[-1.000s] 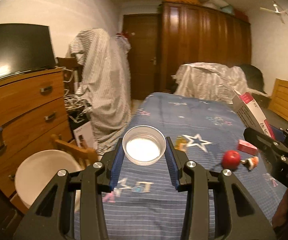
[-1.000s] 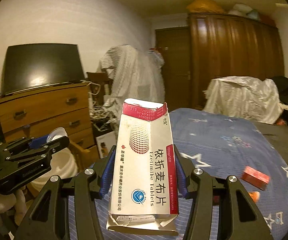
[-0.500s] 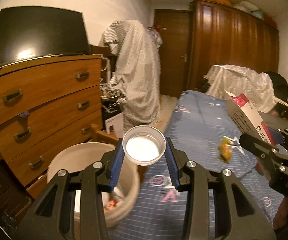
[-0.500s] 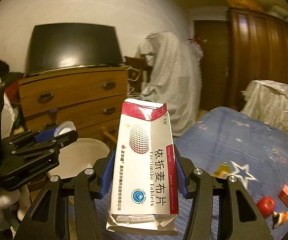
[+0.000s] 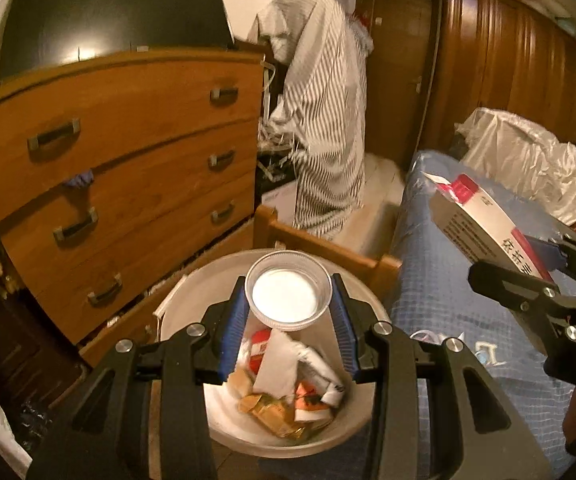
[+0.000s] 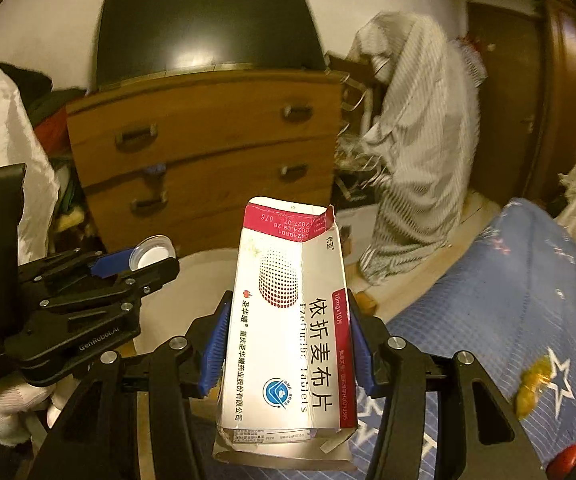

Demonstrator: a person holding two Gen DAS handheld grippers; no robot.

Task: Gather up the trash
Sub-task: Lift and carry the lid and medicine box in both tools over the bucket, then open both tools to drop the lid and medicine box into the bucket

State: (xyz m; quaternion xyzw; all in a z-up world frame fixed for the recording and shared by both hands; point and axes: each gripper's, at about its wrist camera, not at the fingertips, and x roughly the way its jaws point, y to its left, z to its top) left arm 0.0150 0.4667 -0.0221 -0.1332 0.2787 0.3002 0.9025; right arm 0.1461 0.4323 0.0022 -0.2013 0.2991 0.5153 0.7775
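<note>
My left gripper (image 5: 288, 312) is shut on a white round lid (image 5: 288, 290) and holds it above a white trash bin (image 5: 223, 412) that has wrappers and paper (image 5: 283, 392) inside. My right gripper (image 6: 288, 344) is shut on a white and red medicine box (image 6: 288, 320), held upright. In the left wrist view the box (image 5: 484, 224) and right gripper (image 5: 536, 292) are at the right, over the bed. In the right wrist view the left gripper (image 6: 135, 264) with the lid (image 6: 153, 254) is at the left, over the bin (image 6: 191, 280).
A wooden chest of drawers (image 5: 127, 168) with a dark TV (image 5: 107, 16) stands left of the bin. A blue star-patterned bed (image 6: 508, 300) with a yellow wrapper (image 6: 532, 384) and a red object (image 6: 568, 454) lies right. A striped cloth-covered stand (image 5: 320, 120) is behind.
Both grippers have swung left from over the bed toward the chest. The left gripper with the lid is now over the trash bin, looking down into it.
</note>
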